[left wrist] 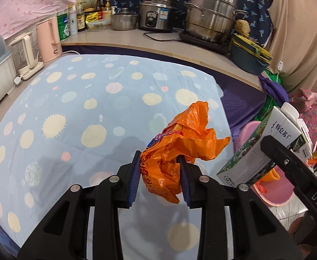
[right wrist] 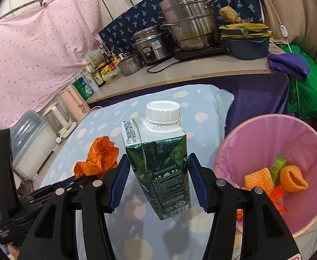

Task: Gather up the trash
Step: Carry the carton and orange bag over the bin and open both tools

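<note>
Right wrist view: both hands loaded, pink bin (right wrist: 254,130) next up.

I've got the right gripper (right wrist: 158,173) pinching the green drink carton (right wrist: 158,162) by its sides, held up just left of the bin, cap on top. Over in the left wrist view the left gripper (left wrist: 159,181) is clamped on the crumpled orange plastic bag (left wrist: 180,147), hanging above the spotted tablecloth (left wrist: 71,108), further from the bin than the carton. So I'd call this the carry step with 2 pieces in hand. Next move I reckon is getting the carton over the bin's opening before letting go, then the bag. The bin's near rim is cut off behind my right jaw, and what's at the bottom under the 2 foam nets (right wrist: 293,178) I can't make out.
</note>
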The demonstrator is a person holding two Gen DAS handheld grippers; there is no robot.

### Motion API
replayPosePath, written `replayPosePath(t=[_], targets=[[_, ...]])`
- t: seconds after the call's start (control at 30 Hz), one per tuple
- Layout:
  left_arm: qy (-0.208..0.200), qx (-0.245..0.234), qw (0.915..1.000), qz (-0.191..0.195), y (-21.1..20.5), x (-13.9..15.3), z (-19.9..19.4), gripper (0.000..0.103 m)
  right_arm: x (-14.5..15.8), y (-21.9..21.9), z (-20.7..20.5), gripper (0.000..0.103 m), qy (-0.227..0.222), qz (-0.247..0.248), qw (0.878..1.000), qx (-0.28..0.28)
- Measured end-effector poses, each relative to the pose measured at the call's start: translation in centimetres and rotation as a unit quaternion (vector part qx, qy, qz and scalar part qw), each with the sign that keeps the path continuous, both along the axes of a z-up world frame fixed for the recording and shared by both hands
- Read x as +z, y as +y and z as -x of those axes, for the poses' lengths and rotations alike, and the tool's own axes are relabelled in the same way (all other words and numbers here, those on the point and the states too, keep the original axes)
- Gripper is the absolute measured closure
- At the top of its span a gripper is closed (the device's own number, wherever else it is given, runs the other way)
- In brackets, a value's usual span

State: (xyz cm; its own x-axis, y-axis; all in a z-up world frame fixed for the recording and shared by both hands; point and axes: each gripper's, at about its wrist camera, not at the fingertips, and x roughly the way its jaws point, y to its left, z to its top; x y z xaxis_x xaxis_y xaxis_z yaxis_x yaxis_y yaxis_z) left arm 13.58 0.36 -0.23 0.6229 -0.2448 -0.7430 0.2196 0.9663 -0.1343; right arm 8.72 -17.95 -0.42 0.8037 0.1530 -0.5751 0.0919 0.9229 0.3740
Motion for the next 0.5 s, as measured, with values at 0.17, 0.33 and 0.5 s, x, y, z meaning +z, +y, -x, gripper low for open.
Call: replayPosePath(t=[0.17,0.33,0.5], targets=[[0.004,-0.032,0.9995,-0.001,-2.5,0.2,2.5,0.072,0.2,-1.7,2.9,0.05,-0.002,0.0,1.0,-0.017],[-0.002,-0.071,0.9975,-0.008,-6.0,0.6,4.4,0.072,0.3,-4.7,5.5,0.05,-0.004,-0.001,0.999,-0.052],[-0.012,-0.103,0.9946,-0.004,-9.7,1.1,4.9,0.072,0.1,-8.7,7.1,0.05,-0.002,-0.003,0.995,-0.099]])
